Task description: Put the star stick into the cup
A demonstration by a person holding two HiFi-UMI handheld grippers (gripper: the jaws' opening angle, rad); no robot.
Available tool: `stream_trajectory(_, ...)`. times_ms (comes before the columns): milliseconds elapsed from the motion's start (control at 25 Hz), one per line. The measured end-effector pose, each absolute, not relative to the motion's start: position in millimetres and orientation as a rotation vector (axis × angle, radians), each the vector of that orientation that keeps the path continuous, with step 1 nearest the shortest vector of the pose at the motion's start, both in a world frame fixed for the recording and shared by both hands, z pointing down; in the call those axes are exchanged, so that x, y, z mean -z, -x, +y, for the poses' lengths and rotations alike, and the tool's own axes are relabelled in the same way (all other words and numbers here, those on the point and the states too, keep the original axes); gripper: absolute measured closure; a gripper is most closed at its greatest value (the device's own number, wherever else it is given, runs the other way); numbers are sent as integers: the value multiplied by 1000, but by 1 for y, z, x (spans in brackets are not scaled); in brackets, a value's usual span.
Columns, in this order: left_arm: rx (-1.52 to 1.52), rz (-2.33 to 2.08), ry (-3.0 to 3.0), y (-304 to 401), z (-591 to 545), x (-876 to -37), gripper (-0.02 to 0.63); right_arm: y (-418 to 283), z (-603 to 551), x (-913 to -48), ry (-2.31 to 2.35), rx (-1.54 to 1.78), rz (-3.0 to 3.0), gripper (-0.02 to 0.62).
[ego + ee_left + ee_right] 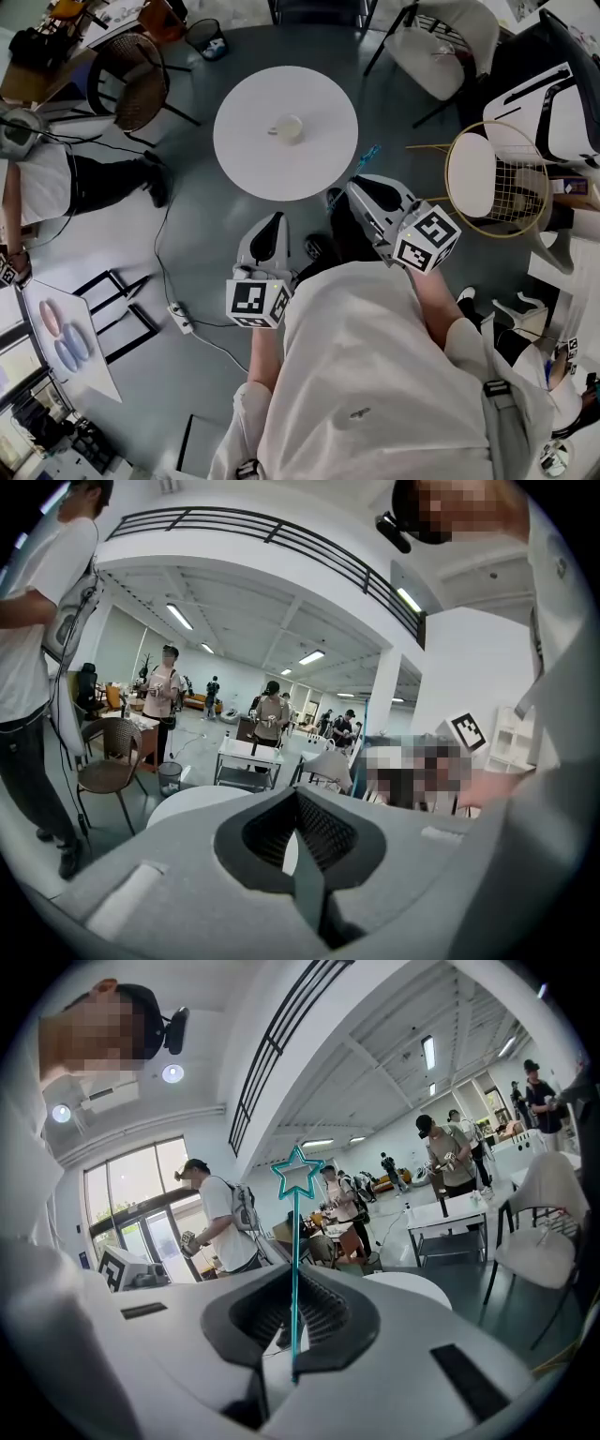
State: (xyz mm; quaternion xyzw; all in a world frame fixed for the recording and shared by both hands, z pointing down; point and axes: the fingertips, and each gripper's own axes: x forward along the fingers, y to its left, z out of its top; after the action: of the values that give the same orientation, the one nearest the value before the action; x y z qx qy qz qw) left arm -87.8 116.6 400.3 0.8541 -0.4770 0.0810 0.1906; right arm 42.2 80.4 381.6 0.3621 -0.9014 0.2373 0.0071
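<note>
**Right tongs and star stick.** The right tongs [293, 1288] are clenching the lower end of the teal star stick [296, 1222]. The stick is rising upright from between the ribbed pads, with its outlined star at the top. In the head view the stick is projecting past the tong tips, just beside the near right edge of the round white counter [246, 155].

**Cup.** The cup [288, 128] is standing at the middle of the counter, well apart from the stick.

**Left tongs.** The left tongs [298, 803] are clenched with nothing between them and are hovering off the counter's near edge.
</note>
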Motion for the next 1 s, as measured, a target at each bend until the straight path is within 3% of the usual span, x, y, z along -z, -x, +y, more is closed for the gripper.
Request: stream_trajectory(1000,-216,-1536,-2268,40,14,-399,595,-70,-49,-385,-856,-787,-2889,570)
